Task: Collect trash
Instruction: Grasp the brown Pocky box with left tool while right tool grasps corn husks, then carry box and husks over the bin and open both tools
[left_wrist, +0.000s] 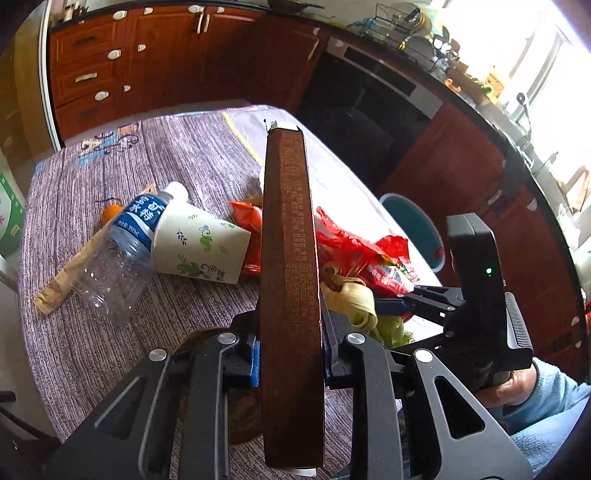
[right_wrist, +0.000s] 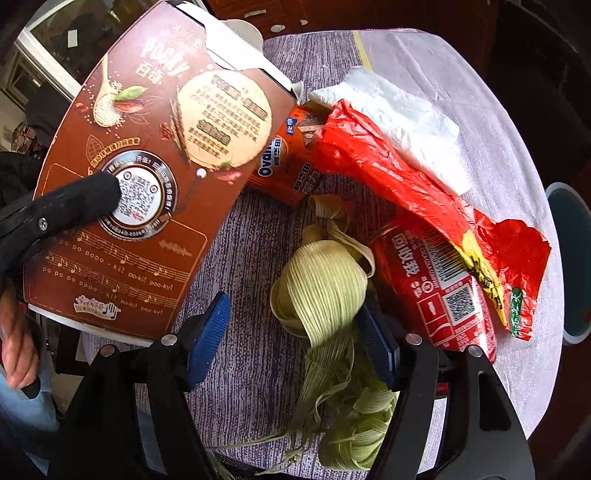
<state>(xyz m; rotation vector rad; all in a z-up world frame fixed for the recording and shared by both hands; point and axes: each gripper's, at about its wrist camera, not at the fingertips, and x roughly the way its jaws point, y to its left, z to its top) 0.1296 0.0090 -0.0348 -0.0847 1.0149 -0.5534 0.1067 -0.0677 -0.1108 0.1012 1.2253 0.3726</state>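
Collection is partway: the left gripper (left_wrist: 290, 354) has its jaws clamped on a brown box (left_wrist: 290, 258), lifted off the desk (left_wrist: 192, 158). Right gripper (right_wrist: 295, 343) hangs with jaws wide, straddling corn husks (right_wrist: 321, 291), gripping nothing. Next, probably, the box goes to the teal bin (left_wrist: 417, 229) just past the desk's edge. Bottle (left_wrist: 122, 254), cup (left_wrist: 195, 247) and red wrappers (right_wrist: 424, 192) lie on the striped cloth; wooden kitchen cabinets (left_wrist: 166, 62) stand behind.

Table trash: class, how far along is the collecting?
Nothing visibly binned yet. In hand: left gripper clamps the Pocky box; right gripper is open around the corn husks. Left: bottle, paper cup, red wrapper, can, tissue.
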